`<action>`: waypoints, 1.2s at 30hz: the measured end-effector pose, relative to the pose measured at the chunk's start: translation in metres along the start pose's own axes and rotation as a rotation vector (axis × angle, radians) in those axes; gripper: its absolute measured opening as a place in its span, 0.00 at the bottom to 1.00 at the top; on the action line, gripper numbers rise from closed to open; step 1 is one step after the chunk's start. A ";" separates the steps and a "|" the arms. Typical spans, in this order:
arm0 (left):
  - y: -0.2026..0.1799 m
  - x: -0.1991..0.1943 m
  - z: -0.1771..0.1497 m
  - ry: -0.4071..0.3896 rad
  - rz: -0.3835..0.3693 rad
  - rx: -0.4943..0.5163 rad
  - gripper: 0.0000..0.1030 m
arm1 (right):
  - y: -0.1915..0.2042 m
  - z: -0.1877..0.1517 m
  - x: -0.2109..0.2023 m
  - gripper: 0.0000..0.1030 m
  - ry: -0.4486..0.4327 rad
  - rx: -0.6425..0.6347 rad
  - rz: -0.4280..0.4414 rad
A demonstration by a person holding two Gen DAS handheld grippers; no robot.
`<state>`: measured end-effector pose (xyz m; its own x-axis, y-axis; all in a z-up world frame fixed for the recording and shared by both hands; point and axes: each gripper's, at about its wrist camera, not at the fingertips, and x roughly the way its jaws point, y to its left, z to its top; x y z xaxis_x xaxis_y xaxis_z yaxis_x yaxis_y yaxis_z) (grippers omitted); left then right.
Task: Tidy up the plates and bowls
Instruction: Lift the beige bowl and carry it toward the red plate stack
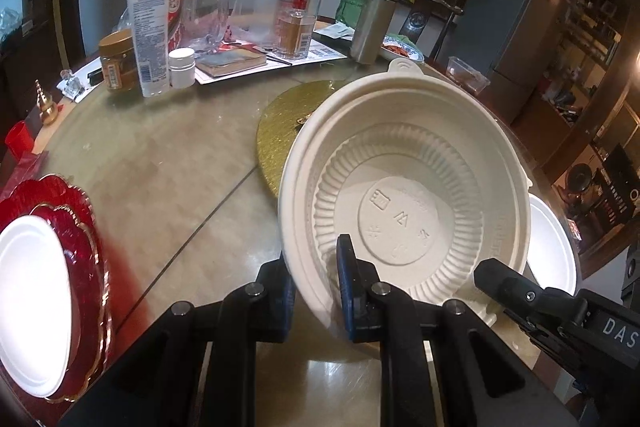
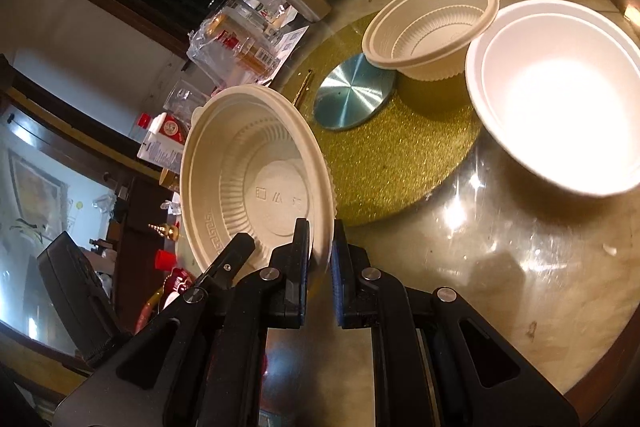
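We held one cream bowl above the table, tilted on edge, its mouth facing the left camera. The left gripper pinched the rim at 7 o'clock; the right gripper was clamped on the same bowl's rim. Moulded signs on its base were not readable to us. "DAS" stood on the right gripper. A second cream bowl sat upright at 1 o'clock beside a white bowl.
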<state>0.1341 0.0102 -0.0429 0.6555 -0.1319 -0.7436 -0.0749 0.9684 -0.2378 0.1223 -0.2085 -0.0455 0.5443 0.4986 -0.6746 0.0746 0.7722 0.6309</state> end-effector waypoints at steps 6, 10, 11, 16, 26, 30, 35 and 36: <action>0.011 -0.017 -0.010 -0.028 -0.009 -0.009 0.17 | 0.008 -0.011 0.001 0.09 0.001 -0.020 0.013; 0.017 -0.023 -0.016 -0.036 -0.012 -0.016 0.17 | 0.011 -0.015 0.005 0.09 0.010 -0.030 0.018; 0.018 -0.024 -0.017 -0.036 -0.012 -0.018 0.17 | 0.012 -0.017 0.007 0.09 0.014 -0.032 0.020; 0.027 -0.027 -0.023 -0.032 -0.013 -0.031 0.17 | 0.015 -0.023 0.012 0.09 0.030 -0.045 0.025; 0.038 -0.037 -0.026 -0.051 -0.007 -0.048 0.17 | 0.028 -0.031 0.013 0.09 0.035 -0.084 0.036; 0.045 -0.041 -0.027 -0.058 -0.006 -0.060 0.17 | 0.034 -0.033 0.014 0.09 0.039 -0.100 0.044; 0.054 -0.048 -0.028 -0.068 -0.003 -0.075 0.17 | 0.041 -0.037 0.016 0.09 0.048 -0.118 0.058; 0.055 -0.049 -0.028 -0.069 -0.004 -0.078 0.17 | 0.043 -0.037 0.016 0.09 0.050 -0.121 0.062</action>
<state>0.0763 0.0643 -0.0373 0.7058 -0.1178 -0.6985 -0.1290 0.9482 -0.2903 0.1034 -0.1525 -0.0437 0.5026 0.5633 -0.6559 -0.0610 0.7798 0.6230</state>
